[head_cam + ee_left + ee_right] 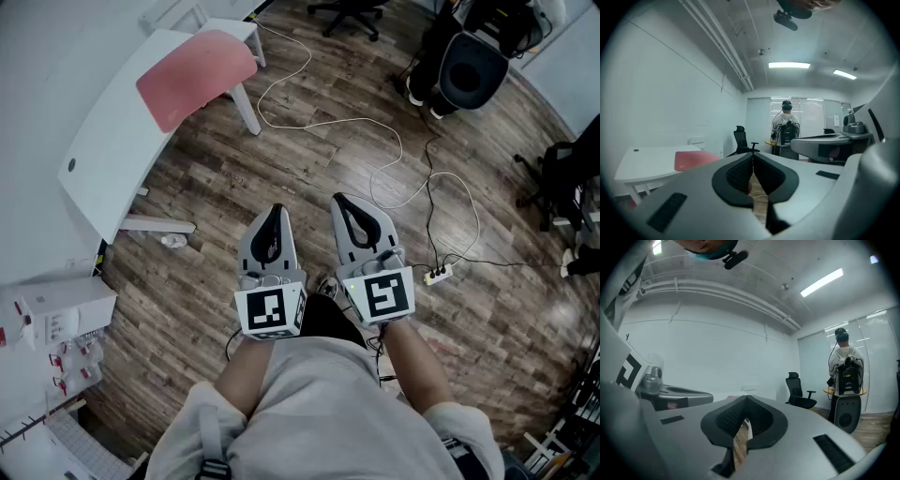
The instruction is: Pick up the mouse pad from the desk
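Both pressed together, pinching nothing: left hand-held gripper (276, 212), right hand-held gripper (340, 202); far left, pink mouse pad (195, 75) on white counter (103, 159).

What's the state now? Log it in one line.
left gripper shut, empty | right gripper shut, empty | mouse pad on desk, untouched
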The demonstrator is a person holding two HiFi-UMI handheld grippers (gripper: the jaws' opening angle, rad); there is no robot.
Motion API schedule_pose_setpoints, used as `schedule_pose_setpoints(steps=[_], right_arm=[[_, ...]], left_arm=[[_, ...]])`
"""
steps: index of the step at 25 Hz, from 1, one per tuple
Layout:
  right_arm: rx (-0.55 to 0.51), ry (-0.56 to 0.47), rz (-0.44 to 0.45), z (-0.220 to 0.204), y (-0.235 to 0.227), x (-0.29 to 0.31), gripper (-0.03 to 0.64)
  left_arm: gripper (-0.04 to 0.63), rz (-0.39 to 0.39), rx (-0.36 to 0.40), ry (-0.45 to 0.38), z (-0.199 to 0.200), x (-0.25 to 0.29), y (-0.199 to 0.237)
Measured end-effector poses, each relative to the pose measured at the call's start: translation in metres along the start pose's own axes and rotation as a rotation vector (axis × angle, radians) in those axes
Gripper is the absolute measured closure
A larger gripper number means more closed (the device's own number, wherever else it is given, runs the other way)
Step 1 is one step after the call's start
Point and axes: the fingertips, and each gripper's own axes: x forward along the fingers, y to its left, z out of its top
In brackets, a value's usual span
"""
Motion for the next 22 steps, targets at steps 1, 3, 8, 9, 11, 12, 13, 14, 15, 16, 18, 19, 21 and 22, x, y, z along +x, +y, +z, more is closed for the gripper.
schedule_pose_setpoints(steps=[1,3,8,9,11,12,13,14,15,16,18,19,21,22], right_arm=[[-0.007,-0.002,0.001,-0.002,-0.002,0.007,0.578],[-0.007,0.001,0.004,-0.008,-0.005,0.021,0.577],[0.001,0.024,0.076,-0.018,-0.008,0.078,0.575],[-0.021,0.031,0.104,-0.016,-0.005,0.093,0.575],[-0.034,0.045,0.15,-0.015,0.003,0.123,0.575],[-0.029,0.05,0.173,-0.014,0.006,0.139,0.575],[-0.028,0.056,0.197,-0.014,0.009,0.157,0.575],[-0.039,0.063,0.221,-0.014,0.013,0.177,0.575],[-0.059,0.07,0.244,-0.012,0.018,0.197,0.575],[-0.083,0.079,0.267,-0.011,0.024,0.214,0.575],[-0.113,0.09,0.308,-0.009,0.035,0.239,0.575],[-0.123,0.096,0.327,-0.008,0.039,0.249,0.575],[-0.138,0.095,0.351,-0.004,0.043,0.271,0.575],[-0.145,0.087,0.357,-0.001,0.045,0.284,0.575]], left_arm=[[0.578,-0.016,0.014,0.014,-0.005,0.007,0.001],[0.578,-0.048,0.046,0.043,-0.013,0.022,0.003],[0.578,-0.039,0.108,0.073,-0.021,0.067,0.036],[0.578,-0.026,0.117,0.076,-0.021,0.075,0.048],[0.578,0.004,0.122,0.094,-0.022,0.09,0.073],[0.578,0.021,0.122,0.103,-0.021,0.098,0.087],[0.578,0.037,0.123,0.11,-0.02,0.106,0.102],[0.578,0.051,0.128,0.116,-0.018,0.114,0.118],[0.578,0.062,0.135,0.123,-0.016,0.123,0.134],[0.578,0.071,0.138,0.133,-0.015,0.13,0.148],[0.578,0.088,0.132,0.157,-0.018,0.14,0.172],[0.578,0.097,0.126,0.166,-0.019,0.145,0.182],[0.578,0.107,0.115,0.178,-0.02,0.157,0.201],[0.578,0.106,0.112,0.182,-0.019,0.164,0.211]])
